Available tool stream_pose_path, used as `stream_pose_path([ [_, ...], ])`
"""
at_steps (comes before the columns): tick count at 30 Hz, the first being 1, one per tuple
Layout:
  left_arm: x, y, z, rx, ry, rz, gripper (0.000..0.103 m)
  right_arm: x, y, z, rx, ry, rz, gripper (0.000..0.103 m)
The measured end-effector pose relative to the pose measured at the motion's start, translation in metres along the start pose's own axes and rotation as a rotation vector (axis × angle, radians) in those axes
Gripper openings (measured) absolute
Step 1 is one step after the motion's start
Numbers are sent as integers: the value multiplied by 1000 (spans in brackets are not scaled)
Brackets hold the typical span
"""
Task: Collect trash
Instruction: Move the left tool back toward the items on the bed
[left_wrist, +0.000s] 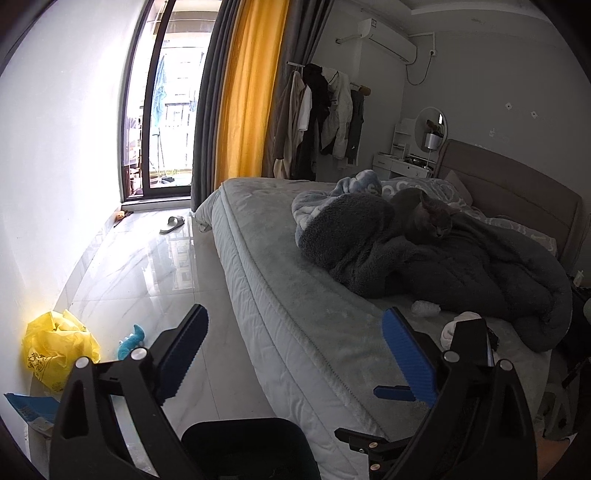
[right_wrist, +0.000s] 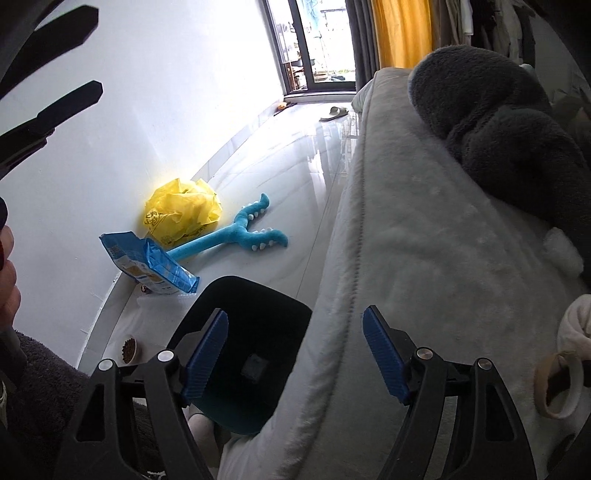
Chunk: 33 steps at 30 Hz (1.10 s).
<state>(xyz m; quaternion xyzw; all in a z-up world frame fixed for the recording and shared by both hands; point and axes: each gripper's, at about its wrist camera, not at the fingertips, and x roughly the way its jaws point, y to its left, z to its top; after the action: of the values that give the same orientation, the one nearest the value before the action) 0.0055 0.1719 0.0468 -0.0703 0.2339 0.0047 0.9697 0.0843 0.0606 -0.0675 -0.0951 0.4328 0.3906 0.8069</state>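
Observation:
My left gripper (left_wrist: 295, 354) is open with nothing between its blue pads, held over the edge of the bed (left_wrist: 295, 295). A crumpled white tissue (left_wrist: 426, 308) lies on the bed by the dark blanket, ahead and to the right of it. My right gripper (right_wrist: 295, 356) is also open and empty, above a black bin (right_wrist: 255, 332) that stands on the floor by the bed. A small dark item lies at the bin's bottom. On the floor by the wall lie a yellow plastic bag (right_wrist: 181, 214) and a blue packet (right_wrist: 147, 266). The tissue (right_wrist: 561, 251) shows at the right edge.
A grey cat (left_wrist: 428, 218) rests on the rumpled dark blanket (left_wrist: 461, 273). A blue toy (right_wrist: 236, 232) lies on the tiled floor, with a small bowl of pet food (right_wrist: 129, 347) near the bin. A tape roll (right_wrist: 557, 384) sits on the bed. A slipper (left_wrist: 171, 223) lies near the balcony door.

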Motion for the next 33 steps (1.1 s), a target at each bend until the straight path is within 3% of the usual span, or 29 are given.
stream_pose_path([
  [15,33,-40,-5,-28,69,-71,97,-63,-68,-29,181,-140,-171,79],
  [22,44,-68,-10,7,78,-89,97,-92,-89,-42,253,-181,-222,80],
  [27,52,-86,-13,18,89,-108,97,-113,-117,-61,393,-232,-304,81],
  [33,63,-102,-16,24,101,-127,97,-120,-133,-90,512,-230,-383,81],
])
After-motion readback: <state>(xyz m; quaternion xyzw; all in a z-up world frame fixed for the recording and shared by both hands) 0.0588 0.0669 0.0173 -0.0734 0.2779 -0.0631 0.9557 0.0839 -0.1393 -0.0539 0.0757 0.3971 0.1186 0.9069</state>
